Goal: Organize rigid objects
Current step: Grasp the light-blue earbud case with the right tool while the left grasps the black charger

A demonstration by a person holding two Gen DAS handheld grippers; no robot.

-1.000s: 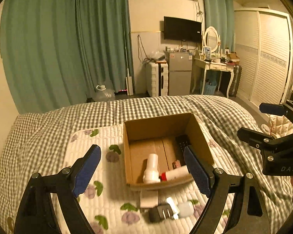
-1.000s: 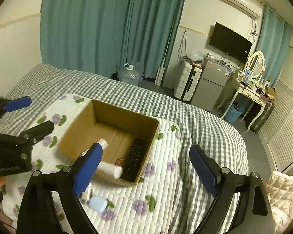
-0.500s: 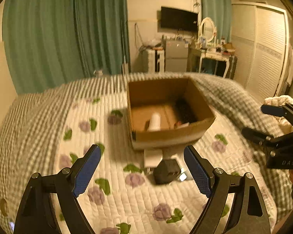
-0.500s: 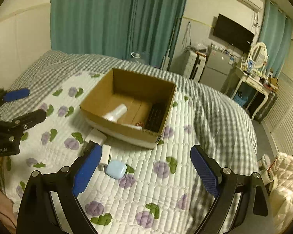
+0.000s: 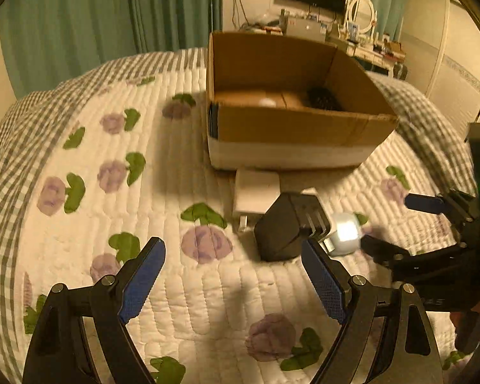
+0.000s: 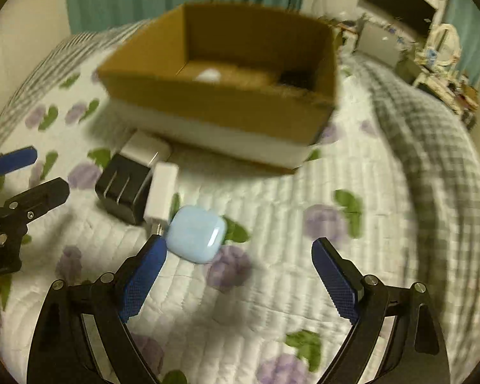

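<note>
Left gripper (image 5: 232,278): jaws apart, empty.
Right gripper (image 6: 238,276): jaws apart, empty.
Black charger (image 5: 288,227): near cardboard box (image 5: 291,124).
Blue case (image 6: 196,235): right of charger.

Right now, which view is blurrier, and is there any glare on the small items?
Right wrist: heavy motion blur, box and bedspread smeared; blue case shows only a small highlight. Left wrist: sharper, warm orange cast, but the case is blown out by glare beside the black charger.
</note>
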